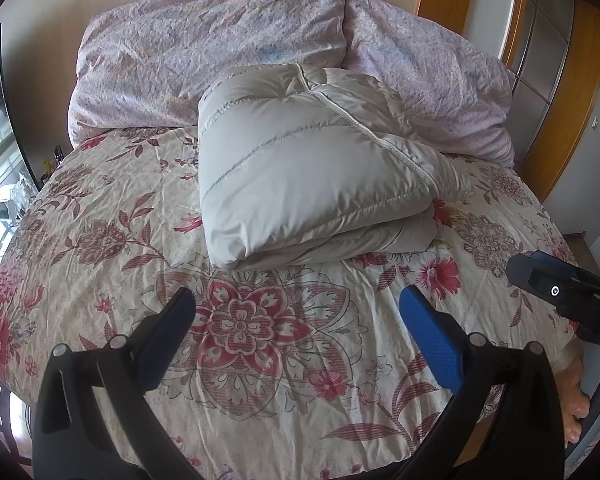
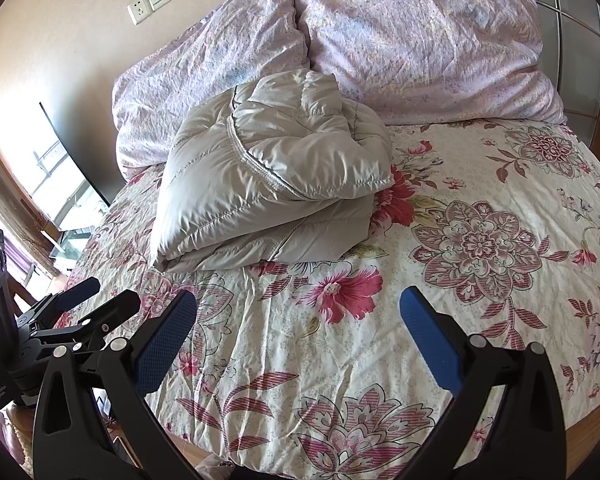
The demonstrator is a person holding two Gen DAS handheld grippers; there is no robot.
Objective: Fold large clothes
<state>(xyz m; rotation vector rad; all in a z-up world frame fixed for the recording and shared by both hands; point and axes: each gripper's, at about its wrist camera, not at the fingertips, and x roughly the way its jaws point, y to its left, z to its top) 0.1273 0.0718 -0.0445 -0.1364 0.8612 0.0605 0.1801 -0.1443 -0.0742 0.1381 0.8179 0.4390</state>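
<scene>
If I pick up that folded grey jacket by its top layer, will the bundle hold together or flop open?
It will probably flop open: the jacket is a loose stack of puffy quilted layers, with nothing visibly holding them. It is likely light for its bulk, given the padded look. The shiny fabric suggests it may slip between the pads, so pinching all layers at the folded edge seems safer.

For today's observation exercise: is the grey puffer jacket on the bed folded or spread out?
Folded. The grey puffer jacket lies as a compact stacked bundle on the floral bedspread, layers visible along its near edge.
</scene>
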